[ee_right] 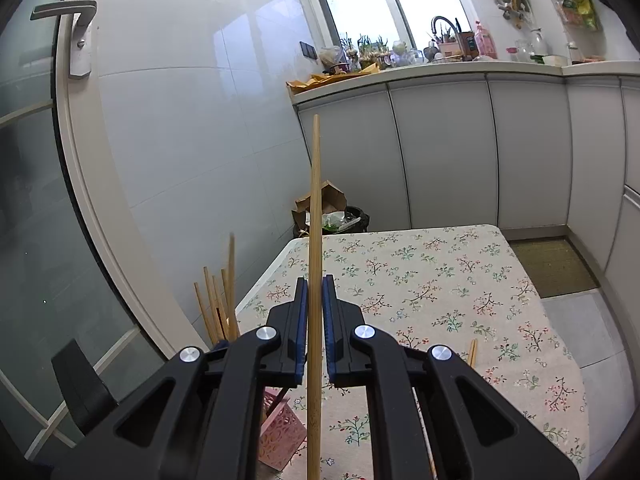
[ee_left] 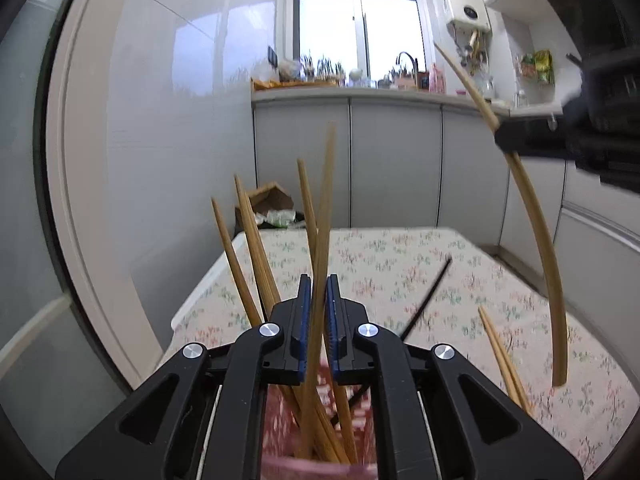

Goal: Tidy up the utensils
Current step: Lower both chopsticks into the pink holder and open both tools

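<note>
Floral tablecloth (ee_right: 440, 280), door handle (ee_right: 68, 10), faucet (ee_right: 442, 24), bin (ee_right: 344, 220)

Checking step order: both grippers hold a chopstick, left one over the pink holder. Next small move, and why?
Probably open the left gripper to drop its chopstick. That stick already reaches down into the pink holder among the others, so only the release looks left. The right gripper, shut on its own chopstick, can follow.

Daylight from the blown-out window (ee_left: 356, 24) glares on the wall tiles (ee_left: 180, 92) (fisheye-bent edges, dark vignetted corners).
</note>
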The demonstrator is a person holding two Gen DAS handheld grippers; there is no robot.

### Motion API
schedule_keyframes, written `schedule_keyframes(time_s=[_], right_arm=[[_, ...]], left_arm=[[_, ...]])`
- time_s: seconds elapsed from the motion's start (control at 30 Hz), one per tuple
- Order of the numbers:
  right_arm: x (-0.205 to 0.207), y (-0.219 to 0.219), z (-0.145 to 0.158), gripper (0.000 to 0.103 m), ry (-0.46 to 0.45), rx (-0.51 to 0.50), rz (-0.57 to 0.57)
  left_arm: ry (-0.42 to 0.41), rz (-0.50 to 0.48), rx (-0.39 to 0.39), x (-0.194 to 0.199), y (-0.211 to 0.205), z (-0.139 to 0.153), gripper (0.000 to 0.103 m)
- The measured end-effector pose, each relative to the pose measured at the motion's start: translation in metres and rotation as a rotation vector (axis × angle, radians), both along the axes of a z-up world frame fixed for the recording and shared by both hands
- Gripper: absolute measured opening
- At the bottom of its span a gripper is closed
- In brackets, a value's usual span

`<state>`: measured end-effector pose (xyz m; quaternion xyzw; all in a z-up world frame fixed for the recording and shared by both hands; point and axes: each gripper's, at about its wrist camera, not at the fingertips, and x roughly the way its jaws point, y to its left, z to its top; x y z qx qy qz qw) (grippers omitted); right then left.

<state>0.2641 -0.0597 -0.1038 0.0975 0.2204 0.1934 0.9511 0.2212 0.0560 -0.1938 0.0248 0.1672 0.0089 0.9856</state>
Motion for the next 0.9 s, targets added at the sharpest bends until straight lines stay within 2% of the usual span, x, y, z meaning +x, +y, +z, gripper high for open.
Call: schedule_keyframes(time_s=[0.07,0.13,0.33,0.43,0.6,0.73,0.8,0.9], right_arm=[[0.0,0.002,-0.001,0.008,0.002,-0.003,0.004],[0.0,0.003,-0.001,0.008,0.003,-0.006,0.008],[0.0,0.005,-0.002,0.008,0.006,-0.009,0.013],[-0.001,0.006,-0.003,0.008,0.008,-0.013,0.013],[-0.001,0.005,-0.002,0.008,0.011,-0.017,0.007],[0.001,0.002,-0.003,0.008,0.017,-0.011,0.003],[0.001,0.002,-0.003,0.008,0.022,-0.001,0.008],[0.002,0.002,-0.003,0.008,0.027,0.013,0.02]], left_arm=[[0.044,-0.002,0.035,-0.001,-0.005,-0.003,0.01],[0.084,-0.009,0.03,-0.002,-0.005,-0.003,0.01],[0.156,-0.026,-0.058,-0.005,0.002,0.0,0.01],[0.162,-0.043,-0.066,-0.005,0.003,-0.002,0.01],[0.152,-0.069,-0.153,0.002,0.016,0.002,0.007],[0.175,-0.081,-0.207,0.004,0.025,0.002,0.007],[0.209,-0.091,-0.216,0.003,0.024,0.003,0.007],[0.296,-0.088,-0.28,0.002,0.032,0.002,0.008]])
